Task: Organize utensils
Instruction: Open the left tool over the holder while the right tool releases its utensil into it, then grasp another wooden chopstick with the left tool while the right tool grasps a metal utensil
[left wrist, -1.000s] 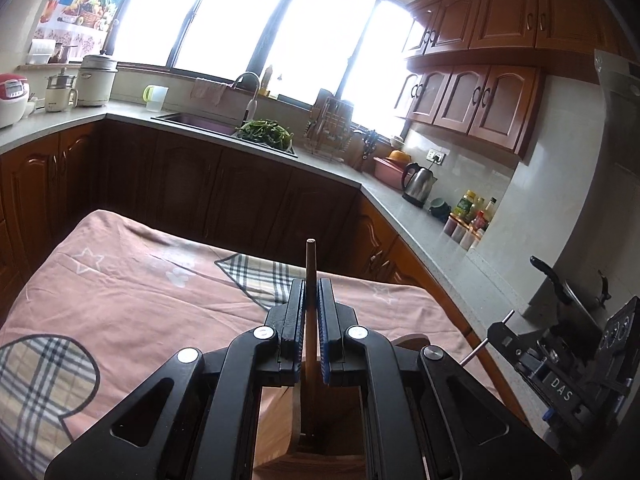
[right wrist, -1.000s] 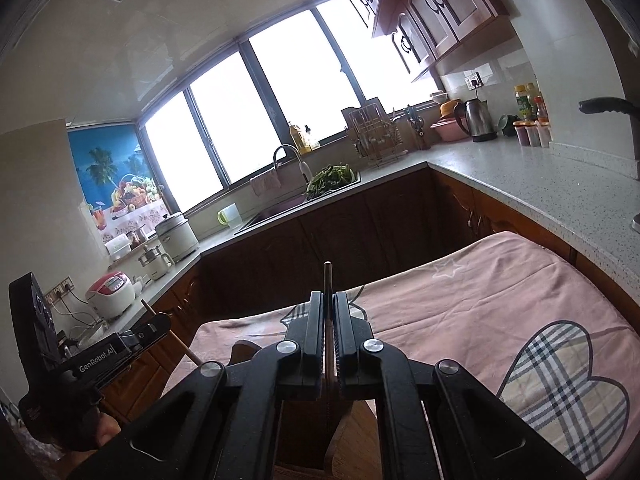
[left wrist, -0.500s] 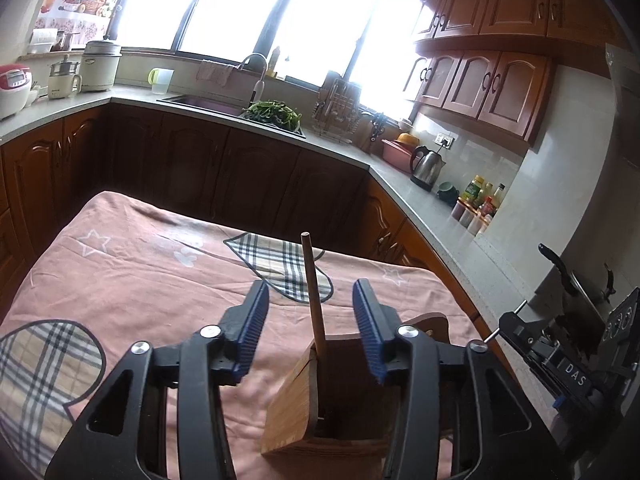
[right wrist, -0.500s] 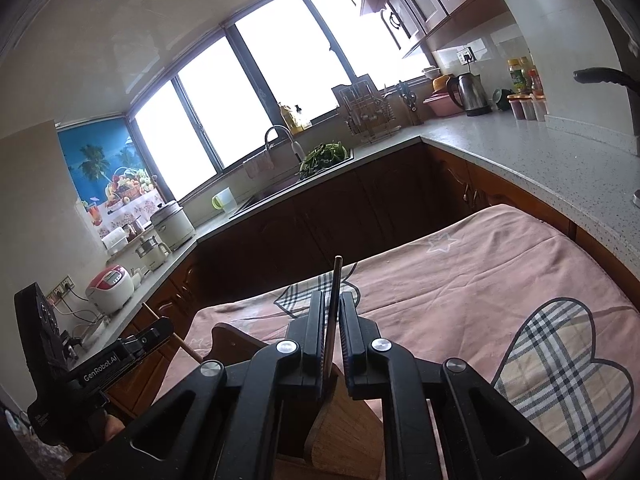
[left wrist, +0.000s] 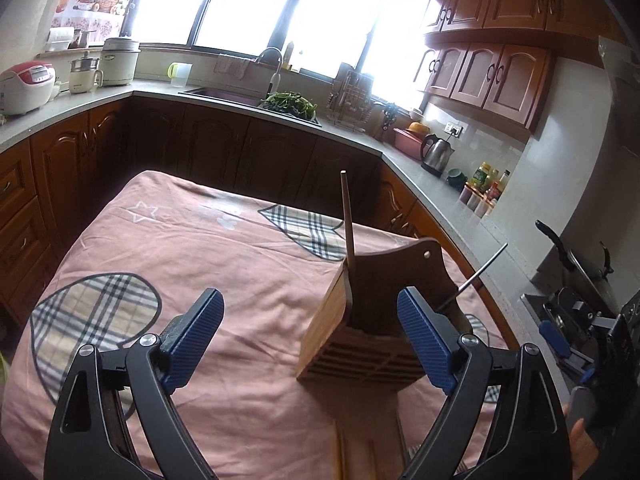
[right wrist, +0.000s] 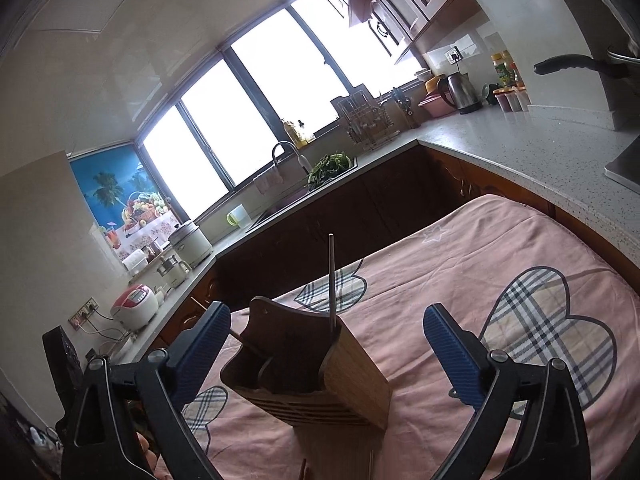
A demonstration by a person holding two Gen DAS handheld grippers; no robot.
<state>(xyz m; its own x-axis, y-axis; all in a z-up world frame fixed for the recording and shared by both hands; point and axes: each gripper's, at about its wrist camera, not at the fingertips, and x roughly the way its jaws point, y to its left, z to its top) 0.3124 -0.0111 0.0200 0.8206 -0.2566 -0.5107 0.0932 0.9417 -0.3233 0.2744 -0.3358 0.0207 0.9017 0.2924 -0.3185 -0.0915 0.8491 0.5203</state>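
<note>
A wooden utensil holder (left wrist: 360,344) (right wrist: 352,376) stands on the pink cloth of the table (left wrist: 224,240). A thin wooden stick (left wrist: 346,224) leans in its left corner. In the right wrist view that stick (right wrist: 240,337) pokes out to the left. A slim metal utensil handle (right wrist: 331,276) stands in the other corner and slants right in the left wrist view (left wrist: 480,270). My left gripper (left wrist: 308,304) and right gripper (right wrist: 326,316) sit back from the holder with jaws opening wide. No pad touches anything.
Kitchen counters (left wrist: 440,184) wrap around the table, with a sink (left wrist: 224,94), a kettle (left wrist: 438,152) and a rice cooker (left wrist: 26,86). A pan handle (right wrist: 576,65) juts out at the right. The other gripper shows at each view's edge (left wrist: 580,332) (right wrist: 64,360).
Both grippers were shut on upright utensils over the holder. They have opened, let go and drawn back, and both utensils now stand in the holder.
</note>
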